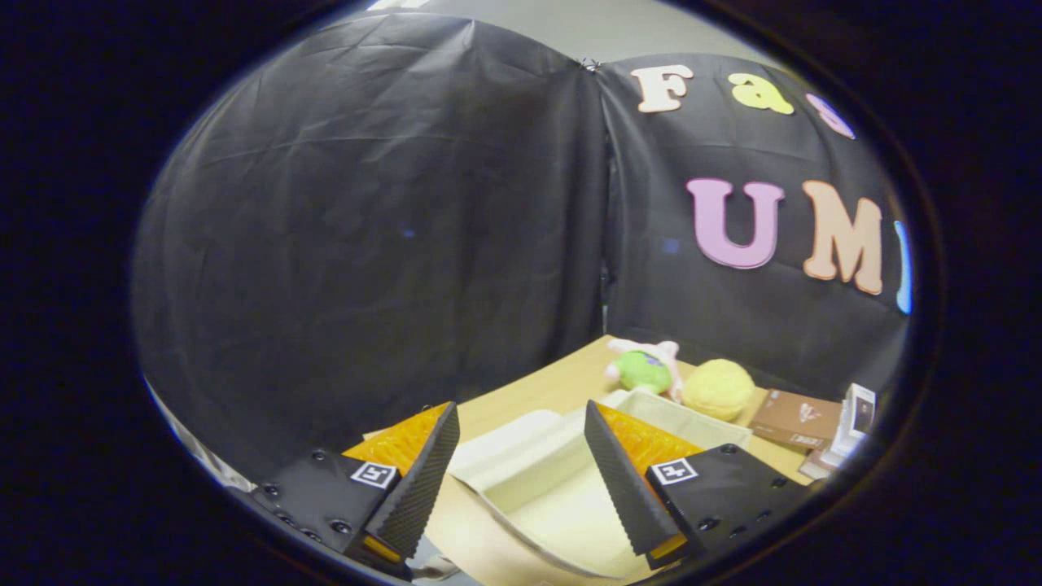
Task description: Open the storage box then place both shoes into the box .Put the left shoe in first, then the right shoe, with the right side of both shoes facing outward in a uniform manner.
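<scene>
gripper (521,480) jaws apart, nothing clamped. cream storage box (537,480) sits between and just beyond the fingers, long axis running toward 1 o'clock; toys (643,370) beyond it.

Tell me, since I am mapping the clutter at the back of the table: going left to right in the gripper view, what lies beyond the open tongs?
Beyond the open tongs and the cream box between them: green plush toy → yellow plush ball → brown carton → small white box.
</scene>
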### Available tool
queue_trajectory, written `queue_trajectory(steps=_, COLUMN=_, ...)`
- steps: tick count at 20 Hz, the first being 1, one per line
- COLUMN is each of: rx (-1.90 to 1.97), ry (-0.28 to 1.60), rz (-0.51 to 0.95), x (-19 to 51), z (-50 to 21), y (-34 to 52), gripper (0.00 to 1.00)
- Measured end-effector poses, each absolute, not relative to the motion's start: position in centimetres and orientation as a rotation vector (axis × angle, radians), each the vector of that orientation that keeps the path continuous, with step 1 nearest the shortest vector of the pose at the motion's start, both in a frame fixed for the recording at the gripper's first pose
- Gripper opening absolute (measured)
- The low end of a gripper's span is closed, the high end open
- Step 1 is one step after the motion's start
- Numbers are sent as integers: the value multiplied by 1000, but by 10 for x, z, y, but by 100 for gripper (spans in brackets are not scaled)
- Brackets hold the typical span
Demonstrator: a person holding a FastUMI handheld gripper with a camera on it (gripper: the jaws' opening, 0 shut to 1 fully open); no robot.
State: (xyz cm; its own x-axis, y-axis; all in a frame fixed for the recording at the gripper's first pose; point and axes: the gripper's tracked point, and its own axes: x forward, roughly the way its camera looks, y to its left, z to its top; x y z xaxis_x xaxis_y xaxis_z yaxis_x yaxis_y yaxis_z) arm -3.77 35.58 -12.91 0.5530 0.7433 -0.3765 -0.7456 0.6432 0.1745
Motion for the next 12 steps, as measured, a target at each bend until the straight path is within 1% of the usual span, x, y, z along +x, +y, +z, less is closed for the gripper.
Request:
queue_trajectory(steps=7, rx=-17, ry=450, rz=688, x=2, z=-146, y=234, gripper=97)
queue_trajectory(steps=12, rx=-3, ry=495, rz=580, x=13, z=-171, y=158, gripper=97)
